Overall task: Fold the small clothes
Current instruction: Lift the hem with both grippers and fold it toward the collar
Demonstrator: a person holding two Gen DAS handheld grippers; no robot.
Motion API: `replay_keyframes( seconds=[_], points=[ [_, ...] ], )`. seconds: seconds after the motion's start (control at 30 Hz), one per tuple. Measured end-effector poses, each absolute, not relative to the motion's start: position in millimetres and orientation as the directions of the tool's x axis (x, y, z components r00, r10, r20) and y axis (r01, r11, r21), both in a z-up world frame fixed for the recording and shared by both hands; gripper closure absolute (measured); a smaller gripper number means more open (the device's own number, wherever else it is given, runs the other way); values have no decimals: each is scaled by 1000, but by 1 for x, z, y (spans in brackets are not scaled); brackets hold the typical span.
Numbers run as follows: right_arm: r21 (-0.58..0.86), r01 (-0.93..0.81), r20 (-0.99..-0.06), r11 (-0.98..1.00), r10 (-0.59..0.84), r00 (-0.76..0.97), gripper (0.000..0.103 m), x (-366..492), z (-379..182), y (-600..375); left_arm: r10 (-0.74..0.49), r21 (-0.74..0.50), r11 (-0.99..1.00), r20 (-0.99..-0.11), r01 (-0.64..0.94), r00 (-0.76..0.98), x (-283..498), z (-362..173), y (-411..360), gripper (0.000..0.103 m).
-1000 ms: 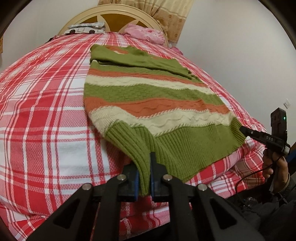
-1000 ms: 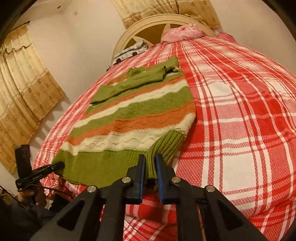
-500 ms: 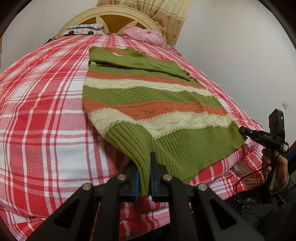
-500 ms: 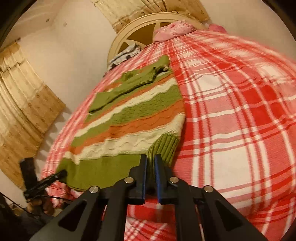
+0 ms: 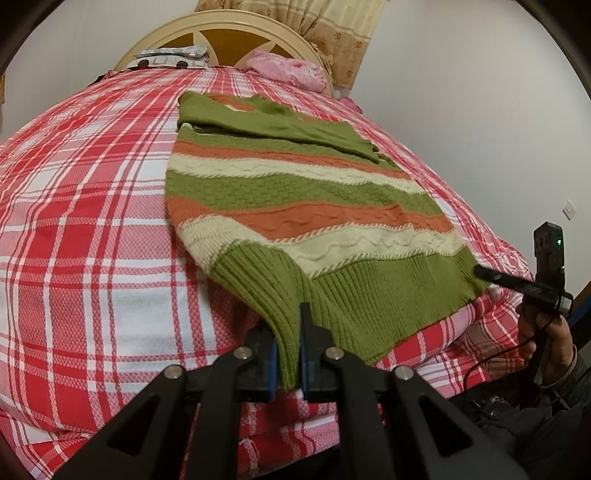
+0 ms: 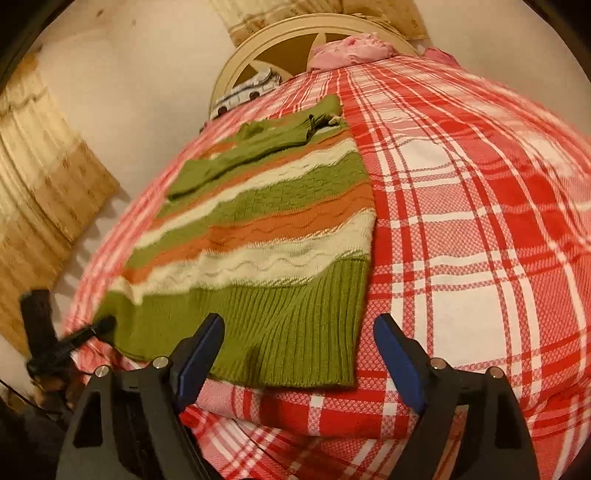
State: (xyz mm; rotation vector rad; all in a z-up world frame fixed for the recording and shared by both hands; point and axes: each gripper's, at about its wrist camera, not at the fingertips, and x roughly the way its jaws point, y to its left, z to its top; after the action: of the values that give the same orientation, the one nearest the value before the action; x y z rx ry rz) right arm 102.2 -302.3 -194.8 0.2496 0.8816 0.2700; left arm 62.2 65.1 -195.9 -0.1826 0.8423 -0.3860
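Left gripper (image 5: 287, 354) clamped sweater (image 5: 295, 206) hem at bed (image 5: 74, 221) foot; right gripper (image 6: 295, 354) gaped; regrasp other hem corner first.

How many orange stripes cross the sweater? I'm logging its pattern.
3 show. One near the collar, one below the folded sleeve, one wide across the middle. The sleeve may hide more.

A: Sweater (image 5: 295, 206)?
B: Chunky knit, matt; ribbed hem, cable-textured stripes.
A: Bedcover (image 5: 92, 206)?
B: Woven plaid cloth, fine waffle grain, matt.
A: Headboard (image 5: 225, 35)?
B: Smooth, painted, slight sheen.
A: Left gripper (image 5: 286, 363)?
B: Matt black plastic, metal pins.
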Motion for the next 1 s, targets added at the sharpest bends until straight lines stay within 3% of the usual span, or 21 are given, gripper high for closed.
replay_keyframes(
  seconds=[0.03,0.07,0.4,0.67,1.0],
  points=[
    [298,-139,-736,944,320,596,78,103,-196,-297,-404,-309,915,-686,261,605,62,-195,66,94],
    [279,-146,-747,949,310,588,90,104,-198,-293,-406,-309,914,-682,263,608,62,-194,66,94],
    [328,-237,-588,914,394,706,93,110,-153,-298,-449,-348,891,-590,291,671,85,-159,76,94],
    [331,-285,-473,900,419,775,97,164,-98,-293,-463,-373,880,-527,296,712,126,-129,88,94],
    [315,-311,-451,897,429,783,98,207,-73,-283,-470,-379,875,-515,301,717,162,-118,95,94]
  ],
)
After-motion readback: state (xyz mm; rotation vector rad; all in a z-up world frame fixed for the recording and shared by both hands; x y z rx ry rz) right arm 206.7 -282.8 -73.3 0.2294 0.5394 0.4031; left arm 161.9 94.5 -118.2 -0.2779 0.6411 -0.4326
